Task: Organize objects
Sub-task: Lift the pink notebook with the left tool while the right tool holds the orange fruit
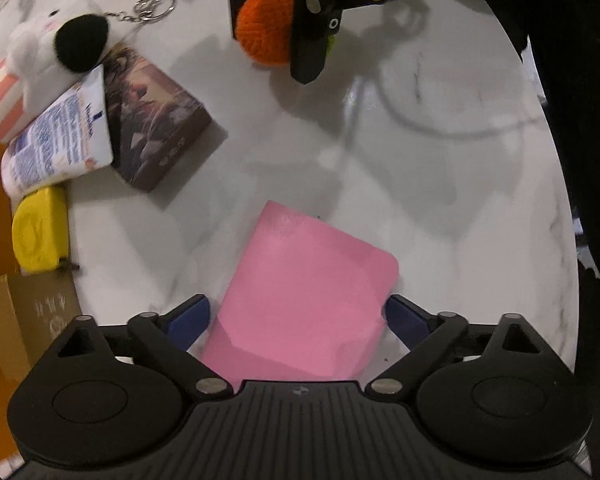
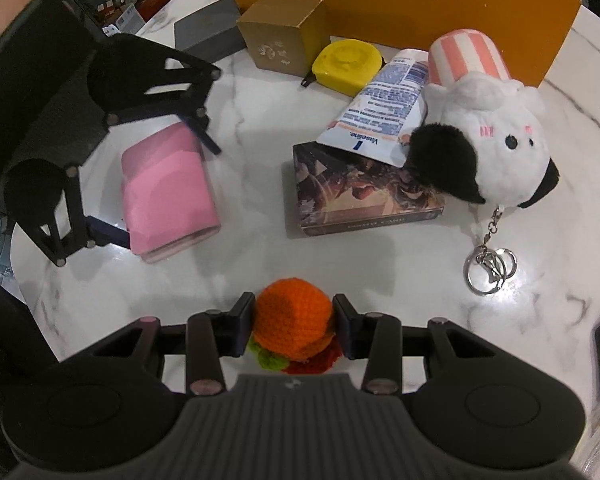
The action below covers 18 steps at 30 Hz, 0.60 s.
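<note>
**Pink pad framed, crochet toy pinched**

Left gripper [image 1: 298, 322]: jaws spread wide, straddling the near end of the pink pad [image 1: 306, 300], one blue finger on either side; whether the pads touch its edges cannot be told, no squeeze evident. Pointed straight down over the marble table [image 1: 440, 160]. Right gripper [image 2: 294, 326]: closed on the orange crochet toy [image 2: 292, 330], pads pressing both flanks, green and red yarn trim peeking beneath.

Pink pad lying flat on the marble, well apart from the clutter. Looks like a stack of thin sheets or a soft-cover block: light, smooth-faced, likely to fan or flex if pinched at one corner. Best taken across the two long edges, near the middle, with a firm and even close so the layers stay together. Crochet toy soft and springy, light, little risk of slipping.

Farther out: dark picture box [image 2: 364, 192] lying flat, white lotion tube [image 2: 380, 116] propped on its top edge, plush keychain [image 2: 496, 148] resting against both, key rings [image 2: 490, 270] trailing onto the table. Behind them a yellow round case [image 2: 346, 64], small gold carton [image 2: 280, 32], and tall orange box [image 2: 420, 0], a probable destination for the sorting.
</note>
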{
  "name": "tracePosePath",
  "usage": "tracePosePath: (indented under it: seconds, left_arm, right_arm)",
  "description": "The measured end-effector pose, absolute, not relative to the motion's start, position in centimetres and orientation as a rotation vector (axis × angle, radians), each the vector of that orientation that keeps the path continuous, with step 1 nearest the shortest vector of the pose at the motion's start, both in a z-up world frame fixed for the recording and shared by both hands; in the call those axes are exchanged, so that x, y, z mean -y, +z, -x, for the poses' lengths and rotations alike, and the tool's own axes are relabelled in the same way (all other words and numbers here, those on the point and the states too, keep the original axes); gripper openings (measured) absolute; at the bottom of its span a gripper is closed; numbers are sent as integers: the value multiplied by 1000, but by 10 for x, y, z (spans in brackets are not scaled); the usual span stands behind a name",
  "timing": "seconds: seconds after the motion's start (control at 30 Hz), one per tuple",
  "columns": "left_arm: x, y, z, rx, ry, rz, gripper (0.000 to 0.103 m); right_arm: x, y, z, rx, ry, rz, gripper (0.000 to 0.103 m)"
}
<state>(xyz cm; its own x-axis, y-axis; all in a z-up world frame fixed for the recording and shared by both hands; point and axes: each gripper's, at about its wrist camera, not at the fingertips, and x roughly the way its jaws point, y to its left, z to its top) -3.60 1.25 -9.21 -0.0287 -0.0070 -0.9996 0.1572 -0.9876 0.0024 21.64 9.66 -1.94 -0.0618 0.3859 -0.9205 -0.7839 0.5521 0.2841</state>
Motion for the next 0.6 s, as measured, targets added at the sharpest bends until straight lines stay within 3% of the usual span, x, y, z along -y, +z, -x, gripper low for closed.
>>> tracePosePath:
  seconds: [0.3,0.6]
  left_arm:
    - [-74,-95,16,-98,-2230,-1942,103]
    - [-125,-82,-5,-160,-2273,-1829,102]
  right_arm:
    - [-92,-14,-209,-1301,988,394,44]
    - [-97,-1,-205,-1272,988,403,44]
